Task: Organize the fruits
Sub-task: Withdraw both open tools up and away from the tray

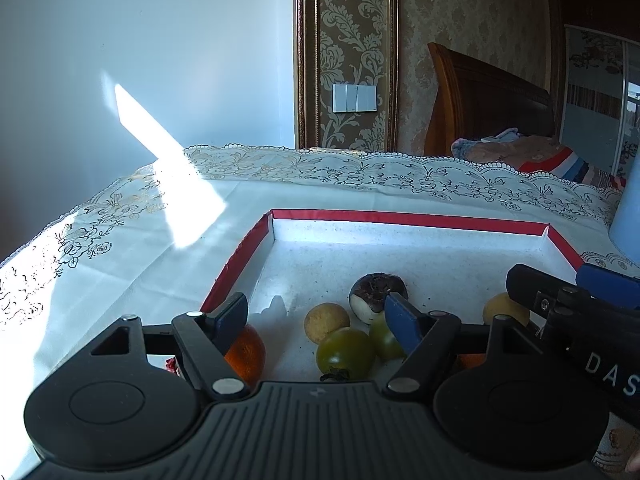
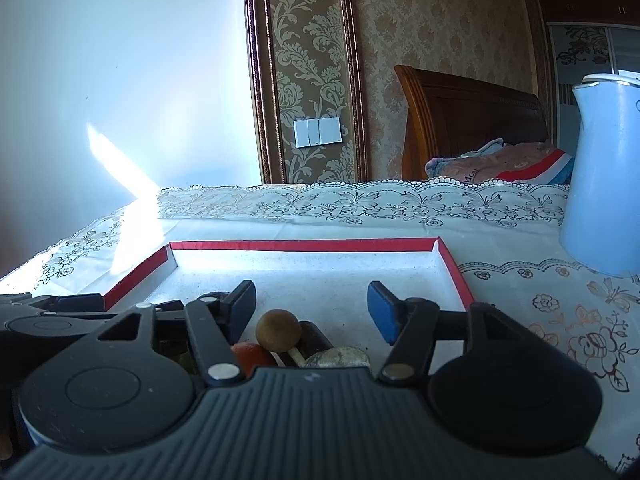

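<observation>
A shallow red-rimmed box [image 1: 404, 218] with a white floor lies on the lace tablecloth. In it I see two green tomatoes [image 1: 346, 353], a tan round fruit [image 1: 326, 321], a dark brown fruit [image 1: 378, 290], an orange [image 1: 248, 354] and another tan fruit [image 1: 505, 309]. My left gripper [image 1: 320, 320] is open above the near fruits, holding nothing. My right gripper [image 2: 312, 308] is open over the box [image 2: 304, 245], above a tan round fruit [image 2: 278, 330], an orange [image 2: 252, 354] and a pale stone-like fruit [image 2: 340, 357]. The right gripper's body shows at the right of the left wrist view.
A pale blue kettle [image 2: 604, 168] stands on the table right of the box. A wooden headboard [image 2: 472, 124] and bedding [image 2: 512, 164] lie beyond the table's far edge. A patch of bright sunlight [image 1: 188, 200] falls on the cloth left of the box.
</observation>
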